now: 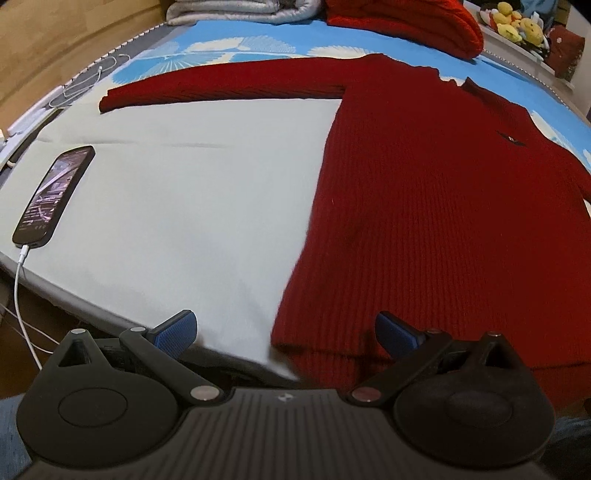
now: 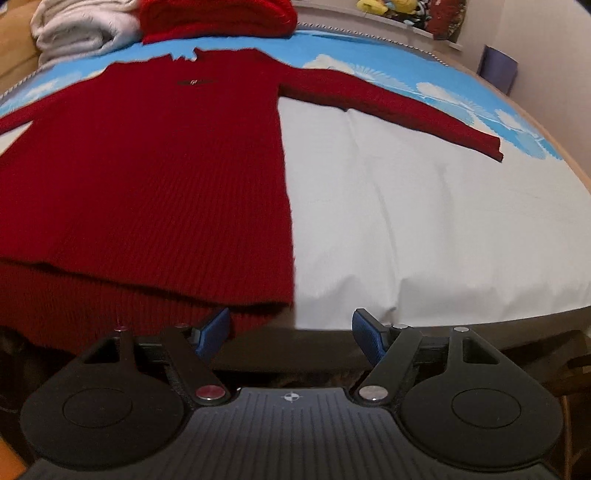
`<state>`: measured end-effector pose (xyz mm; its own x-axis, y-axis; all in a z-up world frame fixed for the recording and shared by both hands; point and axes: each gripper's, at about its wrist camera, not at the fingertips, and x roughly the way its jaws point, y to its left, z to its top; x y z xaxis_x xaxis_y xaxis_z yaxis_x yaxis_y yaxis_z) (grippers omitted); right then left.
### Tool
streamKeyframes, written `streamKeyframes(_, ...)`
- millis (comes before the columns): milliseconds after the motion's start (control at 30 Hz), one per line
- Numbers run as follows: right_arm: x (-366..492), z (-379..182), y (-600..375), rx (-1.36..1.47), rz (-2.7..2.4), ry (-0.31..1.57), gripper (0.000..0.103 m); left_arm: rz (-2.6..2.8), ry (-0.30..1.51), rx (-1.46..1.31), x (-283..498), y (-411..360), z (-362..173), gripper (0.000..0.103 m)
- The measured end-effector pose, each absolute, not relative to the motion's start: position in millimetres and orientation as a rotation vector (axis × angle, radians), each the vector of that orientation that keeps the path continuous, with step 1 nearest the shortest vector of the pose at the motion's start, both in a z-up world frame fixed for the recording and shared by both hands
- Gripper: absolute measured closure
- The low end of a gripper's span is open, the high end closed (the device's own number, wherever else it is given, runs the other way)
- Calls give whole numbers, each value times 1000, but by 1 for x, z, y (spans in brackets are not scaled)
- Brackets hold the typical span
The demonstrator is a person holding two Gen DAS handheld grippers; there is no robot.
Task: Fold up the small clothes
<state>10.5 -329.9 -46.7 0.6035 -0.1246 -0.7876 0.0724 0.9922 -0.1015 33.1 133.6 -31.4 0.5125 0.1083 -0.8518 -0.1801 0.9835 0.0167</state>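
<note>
Red ribbed sweater [image 1: 424, 192] lies flat, front up, on the bed, spread across a pale sheet [image 1: 184, 192]. Both sleeves are stretched out sideways: one reaches toward the phone side in the left wrist view [image 1: 221, 88], the other runs out over the sheet in the right wrist view [image 2: 399, 107]. A small dark logo [image 2: 194, 82] sits on the chest. The collar end points away from the cameras, the hem toward the near edge of the bed, and the hem hangs slightly over that edge.

Left gripper [image 1: 286, 332]: fingers apart, nothing between the pads. Its blue fingertips [image 1: 177, 330] hover over the near edge of the bed; one side is over the sheet, the other over the sweater's hem corner. Contact with the fabric cannot be told.

Right gripper [image 2: 291, 332]: fingers apart with nothing between them. One fingertip [image 2: 212, 332] lies just beside the hem corner, the other [image 2: 367, 332] over the bed edge.

Further out: a blue bedspread with white fan pattern [image 1: 221, 48] lies under the upper sweater. A folded red knit [image 1: 406, 22] and a grey-white blanket [image 1: 240, 11] sit at the far end. A phone [image 1: 51, 195] with its screen lit lies on the sheet, with a white cable [image 1: 22, 288] plugged in. Plush toys [image 1: 517, 22] sit on a ledge beyond.
</note>
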Motion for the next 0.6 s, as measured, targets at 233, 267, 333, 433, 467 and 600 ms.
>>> streamKeyframes(233, 20, -48, -333, -72, -302, 818, 24, 208, 1039, -61, 27, 132, -37, 0)
streamKeyframes(267, 17, -45, -331, -72, -300, 779, 24, 210, 1039, -64, 26, 133, -37, 0)
streamKeyframes(333, 11, -40, -325, -101, -281, 708, 25, 212, 1038, -61, 24, 133, -38, 0)
streamKeyframes(433, 7, -43, -313, -187, -253, 649, 29, 220, 1043, -35, 25, 131, -40, 0)
streamKeyframes(467, 7, -46, -309, -212, -234, 652, 50, 223, 1046, -29, 26, 130, -40, 0)
streamKeyframes(600, 10, -49, -313, -166, -214, 745, 95, 247, 1056, -4, 25, 131, -42, 0)
